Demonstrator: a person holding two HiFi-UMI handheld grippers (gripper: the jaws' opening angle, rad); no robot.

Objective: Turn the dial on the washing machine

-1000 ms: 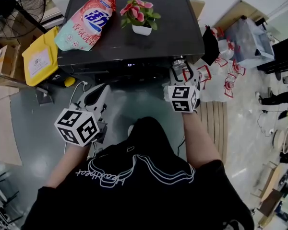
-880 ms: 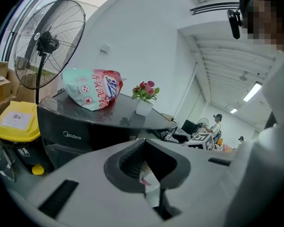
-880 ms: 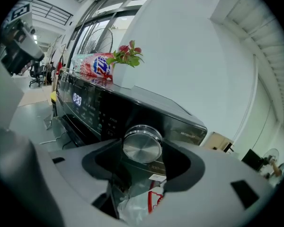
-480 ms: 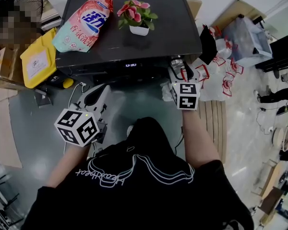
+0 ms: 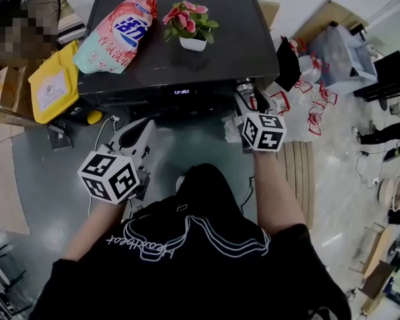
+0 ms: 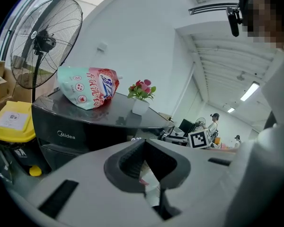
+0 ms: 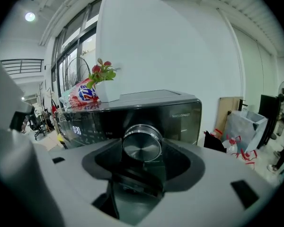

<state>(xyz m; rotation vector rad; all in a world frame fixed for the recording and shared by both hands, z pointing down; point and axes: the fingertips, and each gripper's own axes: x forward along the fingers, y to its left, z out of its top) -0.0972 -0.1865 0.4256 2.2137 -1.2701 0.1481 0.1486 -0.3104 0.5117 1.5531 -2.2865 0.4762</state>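
**Steel dial [image 7: 142,144] clamped in the right gripper [image 5: 247,97]**

Nearest the camera is the person's black T-shirt [image 5: 193,245], with a bare forearm running out to each tool. The left gripper [image 6: 143,146] hangs low and short of the machine's front, touching nothing. Its jaws are pressed together at the tips and carry nothing. Its marker cube [image 5: 109,176] sits just above the left hand.

The right gripper reaches further, up to the front panel. Its jaws stand on either side of the round metal dial and are closed against its rim. The marker cube [image 5: 263,131] on this gripper is tipped onto one corner.

The dial juts from the right end of the dark washing machine [image 5: 220,45] front panel, to the right of a small lit display [image 5: 181,91] (its digits are too small to read from the head view).

A pink and green detergent pouch [image 5: 117,35] lies flat on the left part of the lid. A white pot of pink flowers [image 5: 192,25] stands upright near the middle, apart from the pouch.

A yellow container [image 5: 53,79] sits on the floor beside the machine's left side. A standing fan [image 6: 42,41] rises behind the container. White bags with red print [image 5: 307,92] are heaped to the machine's right.
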